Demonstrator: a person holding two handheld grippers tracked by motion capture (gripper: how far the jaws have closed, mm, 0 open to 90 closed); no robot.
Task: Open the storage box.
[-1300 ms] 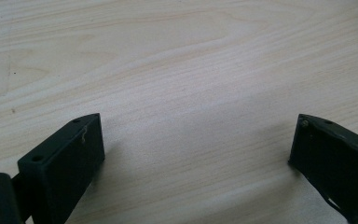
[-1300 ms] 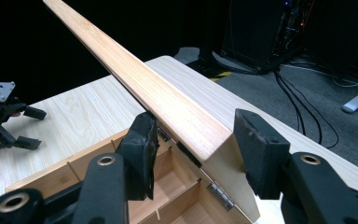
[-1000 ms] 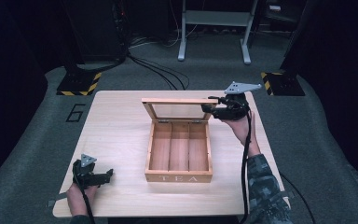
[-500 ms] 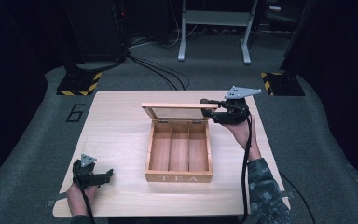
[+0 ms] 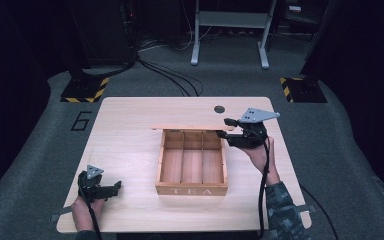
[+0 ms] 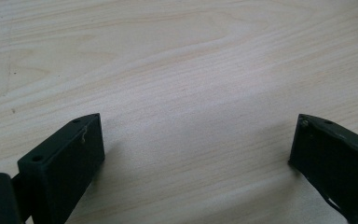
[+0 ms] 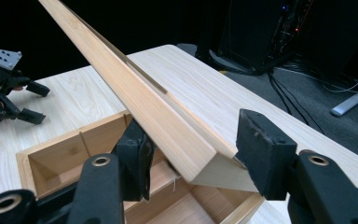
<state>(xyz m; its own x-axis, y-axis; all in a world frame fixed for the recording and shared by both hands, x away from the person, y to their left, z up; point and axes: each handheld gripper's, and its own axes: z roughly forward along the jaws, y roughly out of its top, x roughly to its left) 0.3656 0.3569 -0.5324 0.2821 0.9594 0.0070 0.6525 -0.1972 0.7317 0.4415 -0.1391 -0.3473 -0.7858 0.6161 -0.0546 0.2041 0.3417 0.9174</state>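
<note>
A wooden tea box (image 5: 191, 190) with three bare compartments stands mid-table, "TEA" on its front wall. Its hinged lid (image 5: 190, 127) leans forward over the box and appears edge-on in the high view. My right gripper (image 5: 223, 127) is at the lid's right end, open, one jaw on each side of the lid's corner. In the right gripper view the lid (image 7: 135, 88) slants across between the jaws of the right gripper (image 7: 191, 140), above the box (image 7: 51, 158). My left gripper (image 5: 114, 189) rests low at the table's front left, open over bare wood (image 6: 196, 140), far from the box.
The table (image 5: 130, 120) has a small round hole (image 5: 219, 108) at the back right. Behind it on the floor lie cables (image 5: 170, 80), two black-and-yellow striped bases (image 5: 86, 90) and a metal stand (image 5: 230, 30). The left gripper (image 7: 36, 102) appears far off in the right gripper view.
The lid has swung forward from leaning back, where its pane showed, to edge-on over the box. The right gripper moved with it. The left gripper stayed put.
</note>
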